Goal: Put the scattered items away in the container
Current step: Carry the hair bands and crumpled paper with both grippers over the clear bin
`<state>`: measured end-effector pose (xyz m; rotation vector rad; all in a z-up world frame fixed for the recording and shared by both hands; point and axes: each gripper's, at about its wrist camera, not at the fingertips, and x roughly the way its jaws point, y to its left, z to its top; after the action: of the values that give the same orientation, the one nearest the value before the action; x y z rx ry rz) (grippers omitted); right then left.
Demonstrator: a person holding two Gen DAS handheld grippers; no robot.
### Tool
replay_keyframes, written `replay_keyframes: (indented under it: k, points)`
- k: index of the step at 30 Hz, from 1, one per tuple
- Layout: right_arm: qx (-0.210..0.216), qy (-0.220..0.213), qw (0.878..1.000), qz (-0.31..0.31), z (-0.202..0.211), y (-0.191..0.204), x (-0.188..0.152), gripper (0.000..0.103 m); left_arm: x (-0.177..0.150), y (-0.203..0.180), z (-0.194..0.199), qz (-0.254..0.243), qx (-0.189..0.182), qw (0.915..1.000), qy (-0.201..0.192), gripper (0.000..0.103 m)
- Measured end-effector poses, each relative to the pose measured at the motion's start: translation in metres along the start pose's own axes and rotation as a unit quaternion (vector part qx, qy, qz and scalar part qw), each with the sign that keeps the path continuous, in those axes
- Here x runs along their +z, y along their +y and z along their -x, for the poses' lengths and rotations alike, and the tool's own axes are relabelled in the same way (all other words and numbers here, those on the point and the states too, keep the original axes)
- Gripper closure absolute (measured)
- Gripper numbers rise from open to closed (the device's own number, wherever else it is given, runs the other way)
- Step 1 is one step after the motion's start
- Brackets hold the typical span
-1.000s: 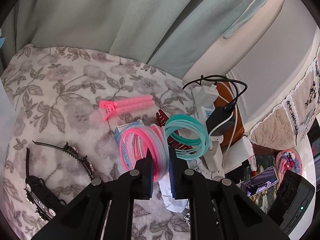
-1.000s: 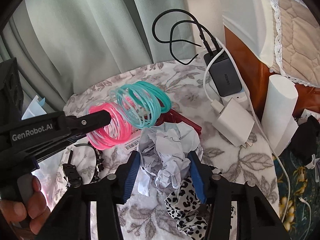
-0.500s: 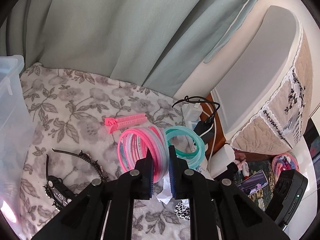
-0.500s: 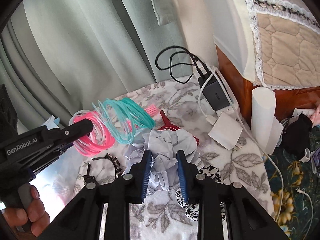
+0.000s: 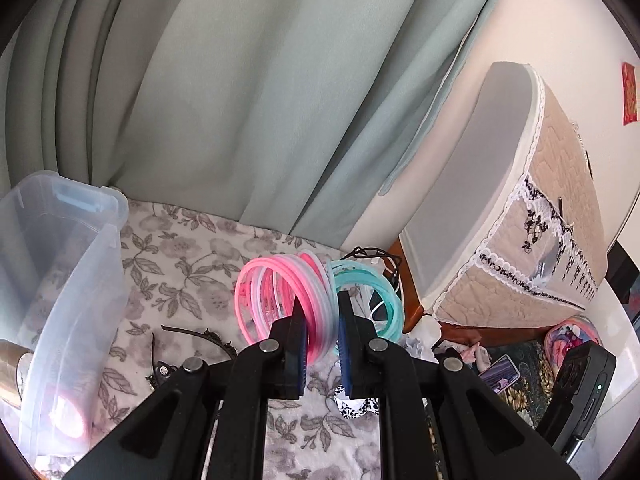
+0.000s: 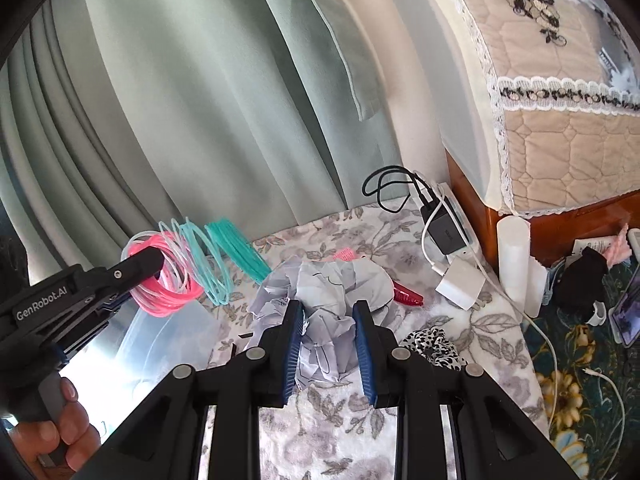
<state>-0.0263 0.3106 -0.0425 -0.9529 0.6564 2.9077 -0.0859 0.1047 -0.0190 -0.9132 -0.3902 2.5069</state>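
bangles [image 5: 288, 300] in left claw [image 5: 322, 344] beside the container [image 5: 80, 264] rim.

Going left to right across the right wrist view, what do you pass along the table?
Pink and teal rings → crumpled paper → red clip → white charger → white cylinder → phone.

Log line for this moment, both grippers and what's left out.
left gripper: shut on bangles, lifted beside clear bin | right gripper: shut on crumpled paper | on cloth: scrunchie, red clip
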Motion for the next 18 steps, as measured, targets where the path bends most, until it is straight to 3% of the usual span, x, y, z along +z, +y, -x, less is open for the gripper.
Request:
replay_keyframes:
  k: [18]
  points:
    - [0.030, -0.051, 0.996, 0.072, 0.064, 0.086, 0.003, 0.075, 0.016, 0.026, 0.090, 0.025, 0.001, 0.9970, -0.073, 0.090]
